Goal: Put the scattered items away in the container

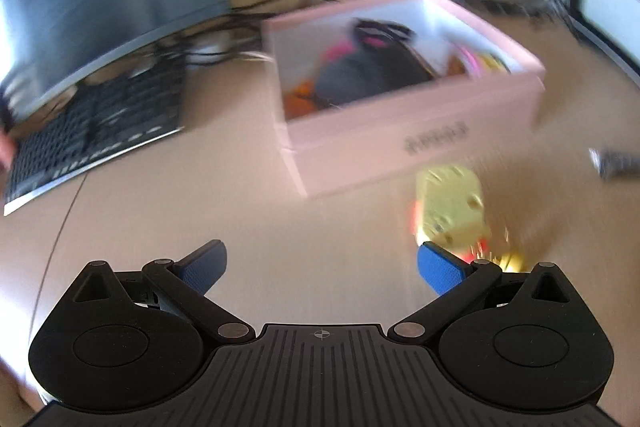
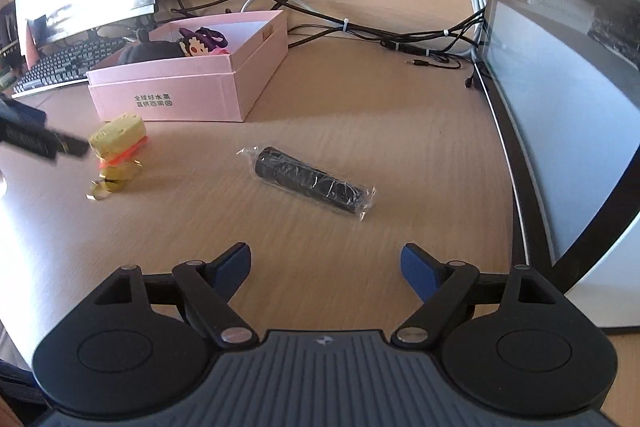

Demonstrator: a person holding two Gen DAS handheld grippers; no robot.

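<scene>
- Blue-padded left gripper (image 1: pixel 322 269) fills the bottom of the left wrist view, its jaws spread wide with nothing between them; only bare wooden desk (image 1: pixel 160 219) shows in the gap.
- Just beyond its right fingertip lies the yellow keychain charm (image 1: pixel 450 205), blurred, close in front of the pink box (image 1: pixel 400 131), which already holds a dark plush and other small items.
- Judged from its look, the charm is light and rigid with loose metal rings trailing; its blocky yellow body seems the surest place to pinch, since the rings would slip.
- Right gripper (image 2: pixel 326 269) sits lowest in the right wrist view, jaws standing wide apart and empty.
- Ahead of it, well clear of the pads, lies the black cylinder in clear wrap (image 2: pixel 308 183), slanted across the desk.
- That cylinder looks stiff and light, but the crinkly film is probably slippery; gripping across its middle, not the loose wrapper ends, seems wisest.
- At left, the charm (image 2: pixel 118 143) sits near the box (image 2: pixel 168 99), with the other gripper's dark finger beside it.
</scene>
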